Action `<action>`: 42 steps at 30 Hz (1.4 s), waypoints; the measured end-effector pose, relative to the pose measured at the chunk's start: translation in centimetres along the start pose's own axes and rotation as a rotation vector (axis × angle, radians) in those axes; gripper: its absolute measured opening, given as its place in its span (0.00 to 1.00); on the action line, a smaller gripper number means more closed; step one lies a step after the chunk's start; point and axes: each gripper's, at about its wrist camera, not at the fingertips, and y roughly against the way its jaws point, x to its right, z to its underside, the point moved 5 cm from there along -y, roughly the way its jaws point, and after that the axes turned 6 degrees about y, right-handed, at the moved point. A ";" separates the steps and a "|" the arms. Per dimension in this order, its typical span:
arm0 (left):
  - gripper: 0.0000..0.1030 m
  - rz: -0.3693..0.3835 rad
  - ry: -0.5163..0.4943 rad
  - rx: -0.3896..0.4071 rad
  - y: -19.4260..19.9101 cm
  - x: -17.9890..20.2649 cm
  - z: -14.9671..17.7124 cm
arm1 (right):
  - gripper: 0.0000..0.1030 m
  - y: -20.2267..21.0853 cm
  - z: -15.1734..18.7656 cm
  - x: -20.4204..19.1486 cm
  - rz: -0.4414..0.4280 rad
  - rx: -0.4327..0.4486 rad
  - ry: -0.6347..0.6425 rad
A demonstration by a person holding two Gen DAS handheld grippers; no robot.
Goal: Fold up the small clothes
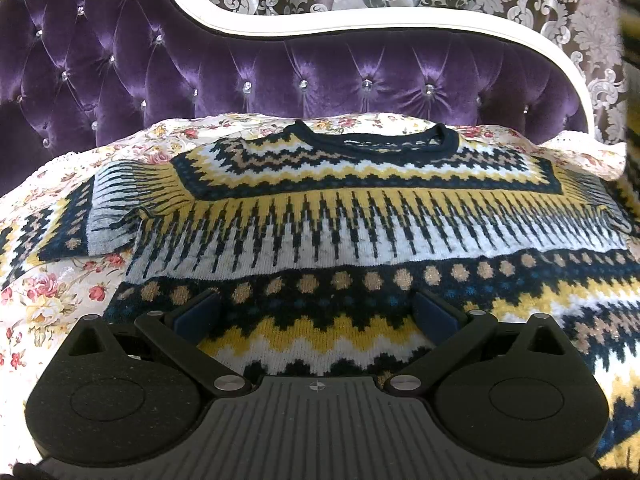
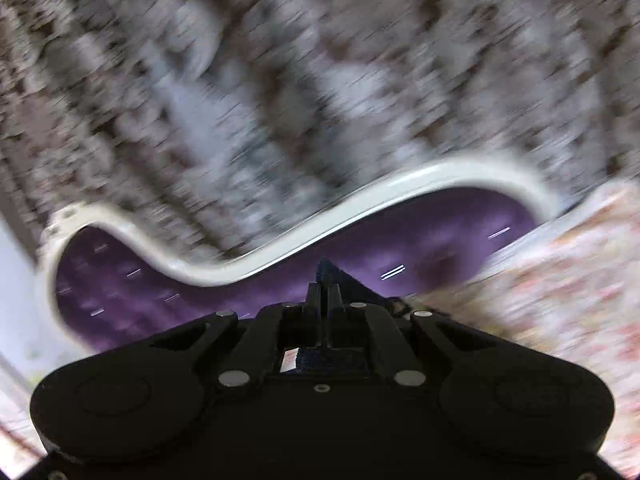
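Note:
A knitted sweater point(image 1: 320, 216) in navy, yellow, white and tan lies flat on the bed, with its neck towards the headboard. Its left sleeve point(image 1: 108, 216) is folded in over the body. My left gripper point(image 1: 318, 308) hovers open over the lower body of the sweater, with its blue pads point(image 1: 200, 312) spread wide and nothing between them. In the blurred right wrist view, my right gripper point(image 2: 324, 292) is shut on a navy edge of the sweater point(image 2: 354, 286), raised above the bed. A blurred strip of lifted knit point(image 1: 630, 92) shows at the right edge of the left wrist view.
A floral bedspread point(image 1: 52, 304) covers the bed under the sweater. Behind it stands a purple tufted headboard point(image 1: 280, 72) with a curved white frame point(image 1: 360, 26). A brown and silver damask wall point(image 1: 560, 8) rises behind that.

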 end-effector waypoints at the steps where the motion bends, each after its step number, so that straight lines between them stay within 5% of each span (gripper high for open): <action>1: 1.00 0.002 0.001 -0.003 0.0 0.0 -0.1 | 0.08 -1.5 0.7 -1.1 -0.035 -0.022 -0.003; 7: 0.98 0.086 0.065 -0.088 0.7 -1.2 -1.1 | 0.08 -9.4 6.3 -6.1 -0.153 -0.160 0.008; 11: 0.98 0.153 0.180 -0.087 2.9 -3.1 -1.6 | 0.08 -12.0 9.7 -7.0 -0.183 -0.220 0.016; 15: 0.98 0.161 0.158 -0.049 4.4 -4.3 -2.9 | 0.09 -13.1 12.7 -7.0 -0.206 -0.241 0.041; 19: 0.98 0.175 0.145 -0.046 4.8 -4.7 -4.3 | 0.34 -12.9 13.9 -5.9 -0.214 -0.201 0.043; 21: 0.98 0.174 0.148 -0.049 4.5 -4.8 -4.9 | 0.56 -12.2 14.2 -5.1 -0.215 -0.175 0.054; 25: 0.98 0.165 0.126 -0.052 4.1 -4.9 -5.2 | 0.61 -9.3 15.2 -2.0 -0.079 -0.078 0.125; 30: 0.98 0.169 0.098 -0.056 3.2 -4.3 -5.5 | 0.92 -5.0 17.0 0.5 0.149 0.104 0.327; 33: 0.98 0.178 0.099 -0.069 2.2 -3.6 -5.9 | 1.00 -3.1 18.0 0.9 0.259 0.221 0.414; 42: 0.98 0.124 0.119 -0.145 -1.7 -2.9 -6.2 | 1.00 -2.6 18.7 4.1 0.220 0.174 0.226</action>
